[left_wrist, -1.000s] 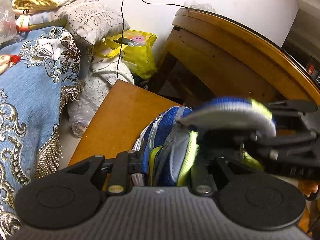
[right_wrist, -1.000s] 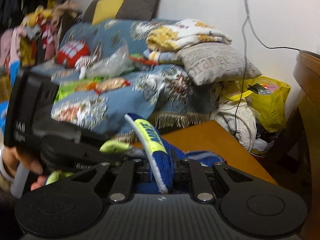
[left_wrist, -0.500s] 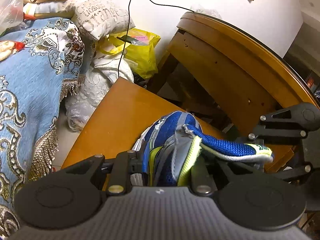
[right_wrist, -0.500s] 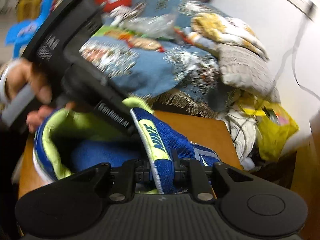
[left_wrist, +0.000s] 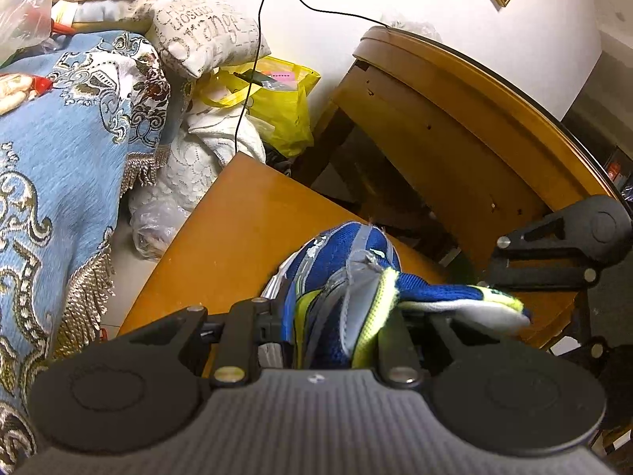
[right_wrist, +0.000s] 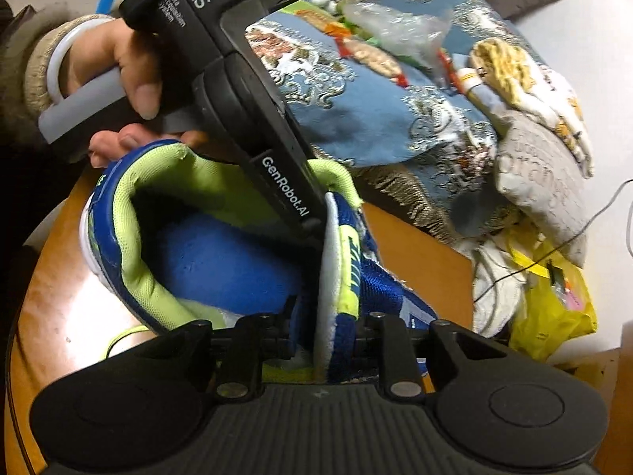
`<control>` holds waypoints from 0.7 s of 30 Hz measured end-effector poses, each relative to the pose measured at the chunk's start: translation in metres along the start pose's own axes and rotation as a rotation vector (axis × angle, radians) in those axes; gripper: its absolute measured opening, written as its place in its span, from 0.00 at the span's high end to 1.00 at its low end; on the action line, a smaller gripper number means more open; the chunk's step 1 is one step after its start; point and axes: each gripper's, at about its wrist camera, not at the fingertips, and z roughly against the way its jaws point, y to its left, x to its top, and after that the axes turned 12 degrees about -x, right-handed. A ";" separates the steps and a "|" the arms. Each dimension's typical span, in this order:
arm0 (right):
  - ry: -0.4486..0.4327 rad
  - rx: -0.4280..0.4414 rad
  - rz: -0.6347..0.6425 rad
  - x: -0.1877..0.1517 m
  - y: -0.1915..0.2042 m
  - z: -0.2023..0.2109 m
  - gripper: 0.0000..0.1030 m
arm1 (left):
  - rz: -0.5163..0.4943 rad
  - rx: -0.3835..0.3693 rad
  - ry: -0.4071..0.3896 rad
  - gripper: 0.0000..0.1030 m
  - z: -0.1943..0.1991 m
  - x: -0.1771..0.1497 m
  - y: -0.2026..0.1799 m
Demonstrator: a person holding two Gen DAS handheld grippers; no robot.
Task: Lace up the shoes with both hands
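Right up close in the left wrist view, the left gripper [left_wrist: 328, 336] is pinching the side wall of the blue running shoe [left_wrist: 344, 261] at its collar, pads pressed on the fabric at the bottom centre of the frame. The shoe sits on the orange wooden table [left_wrist: 237, 229], toe pointing away toward the middle of the picture. Its tongue [left_wrist: 455, 297], blue with a lime edge, is pulled out flat to the right, where the black body of the right gripper [left_wrist: 561, 245] fills the right edge.

Over to the right wrist view: the right gripper [right_wrist: 328, 340] has the tongue [right_wrist: 336, 277] standing edge-on between its jaws at bottom centre; those jaws have just been opening, and I cannot tell whether the pads still press on it. The shoe's lime-lined mouth [right_wrist: 166, 237] gapes at centre left. No lace is clearly visible threaded through it. A hand [right_wrist: 126, 63] with a pale bangle grips the left gripper's handle at upper left.

Further back, a blue patterned throw [left_wrist: 59, 150] drapes the left side, a grey printed cushion [left_wrist: 205, 31] sits above it, a yellow plastic bag [left_wrist: 285, 107] lies at centre, and a curved wooden bed frame [left_wrist: 455, 118] sweeps across the upper right.
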 end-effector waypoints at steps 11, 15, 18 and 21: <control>0.062 0.059 0.060 0.012 0.002 -0.009 0.75 | -0.023 0.013 -0.003 0.77 -0.001 -0.001 -0.003; 0.090 0.074 0.078 0.016 0.002 -0.013 0.73 | -0.027 0.017 -0.007 0.77 -0.001 -0.002 -0.003; 0.102 0.067 0.091 0.019 0.004 -0.013 0.72 | -0.028 0.015 -0.008 0.77 -0.001 -0.002 -0.002; 0.100 0.062 0.076 0.018 0.005 -0.013 0.72 | -0.034 0.016 -0.010 0.77 0.000 -0.002 -0.003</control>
